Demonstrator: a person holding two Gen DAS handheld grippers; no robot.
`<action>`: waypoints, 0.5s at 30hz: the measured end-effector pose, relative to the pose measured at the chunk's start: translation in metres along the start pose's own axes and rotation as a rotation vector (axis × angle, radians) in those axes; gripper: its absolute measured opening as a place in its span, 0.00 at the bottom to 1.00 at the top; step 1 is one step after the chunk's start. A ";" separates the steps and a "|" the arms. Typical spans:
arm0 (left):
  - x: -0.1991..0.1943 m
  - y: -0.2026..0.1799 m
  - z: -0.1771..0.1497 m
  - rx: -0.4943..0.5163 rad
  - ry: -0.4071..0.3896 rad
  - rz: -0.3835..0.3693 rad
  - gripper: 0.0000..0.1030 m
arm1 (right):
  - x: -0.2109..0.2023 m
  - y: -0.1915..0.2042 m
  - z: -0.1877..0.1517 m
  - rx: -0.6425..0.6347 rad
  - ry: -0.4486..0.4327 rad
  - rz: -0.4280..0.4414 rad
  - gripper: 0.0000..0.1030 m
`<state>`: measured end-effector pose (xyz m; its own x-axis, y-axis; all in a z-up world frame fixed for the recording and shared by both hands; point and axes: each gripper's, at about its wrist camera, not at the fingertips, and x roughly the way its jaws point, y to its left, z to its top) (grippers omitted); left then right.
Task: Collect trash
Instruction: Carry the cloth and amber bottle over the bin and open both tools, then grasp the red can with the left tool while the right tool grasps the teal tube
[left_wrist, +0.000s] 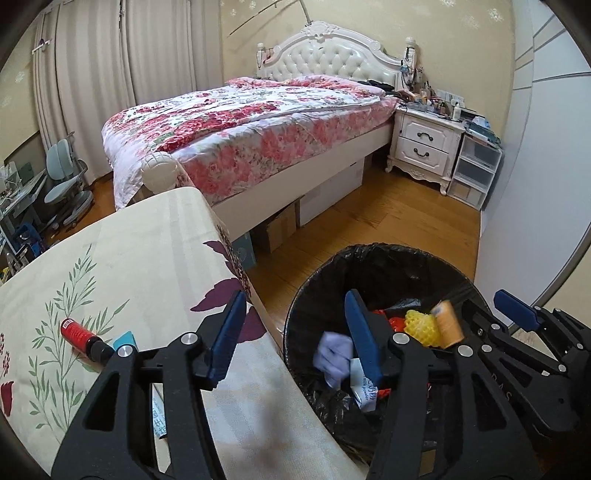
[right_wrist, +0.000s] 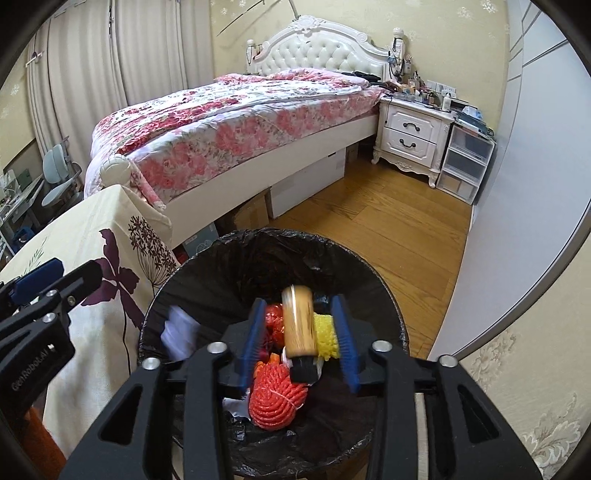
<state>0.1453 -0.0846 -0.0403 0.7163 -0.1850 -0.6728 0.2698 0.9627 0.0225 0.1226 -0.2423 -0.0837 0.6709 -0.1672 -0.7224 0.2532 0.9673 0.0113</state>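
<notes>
We hold both grippers over a round bin lined with a black plastic bag (right_wrist: 236, 266). Our left gripper (left_wrist: 295, 332) is released beside a blurred white wad (left_wrist: 334, 354). Our right gripper (right_wrist: 301, 341) stands apart around a blurred tan bottle with a black cap (right_wrist: 299, 326), pads not touching. "GenRobot.AI" marks one arm. A red bottle (left_wrist: 79, 336) lies on the floral tablecloth (left_wrist: 147, 251).

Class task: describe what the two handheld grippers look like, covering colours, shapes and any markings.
Both the left gripper and right gripper have black angular frames with cut-out slots, silver round pivot bolts and flat blue finger pads. White lettering marks the left gripper's side. No cables or sleeves show.
</notes>
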 end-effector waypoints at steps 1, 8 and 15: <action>-0.001 0.002 0.000 -0.006 -0.002 0.007 0.61 | -0.001 0.000 0.000 -0.001 -0.002 -0.001 0.41; -0.008 0.020 0.000 -0.040 -0.005 0.041 0.66 | -0.007 0.007 0.001 -0.015 -0.010 0.009 0.42; -0.015 0.047 -0.006 -0.072 0.012 0.107 0.70 | -0.011 0.026 0.001 -0.044 -0.007 0.052 0.43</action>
<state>0.1437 -0.0352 -0.0332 0.7309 -0.0784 -0.6780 0.1451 0.9885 0.0421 0.1227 -0.2151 -0.0751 0.6870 -0.1177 -0.7171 0.1869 0.9822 0.0179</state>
